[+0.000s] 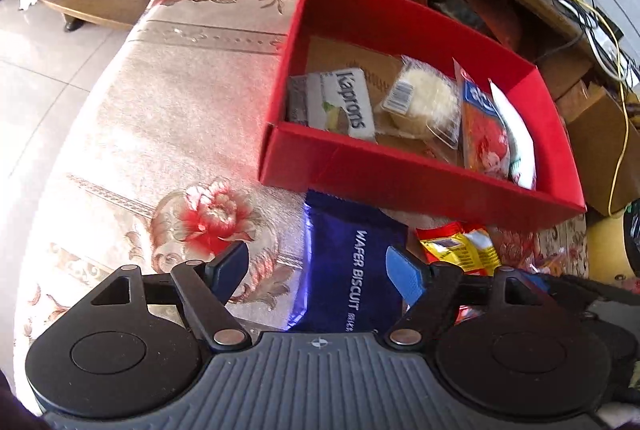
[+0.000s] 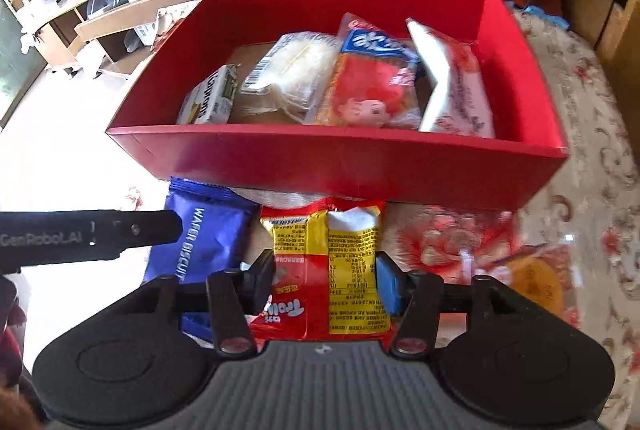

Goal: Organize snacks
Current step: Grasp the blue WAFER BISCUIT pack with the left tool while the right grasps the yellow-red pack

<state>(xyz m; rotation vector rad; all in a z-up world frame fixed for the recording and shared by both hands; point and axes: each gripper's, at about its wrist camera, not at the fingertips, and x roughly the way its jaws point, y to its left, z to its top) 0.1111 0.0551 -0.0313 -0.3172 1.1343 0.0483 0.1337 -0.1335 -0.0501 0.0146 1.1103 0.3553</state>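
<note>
Floral cloth [image 1: 160,134] — snacks, red box [image 1: 400,170]

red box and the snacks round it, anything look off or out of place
Two packets are outside the red box: the blue wafer biscuit pack and the yellow-red packet, whose far ends look tucked under its near wall. The right gripper straddles the yellow-red one. Nothing looks spilled or torn.

Both grippers [image 1: 316,270] [image 2: 326,280] have black linkages, silver pivot screws, ribbed grey bodies, apparently blue finger pads [image 1: 404,272].
</note>
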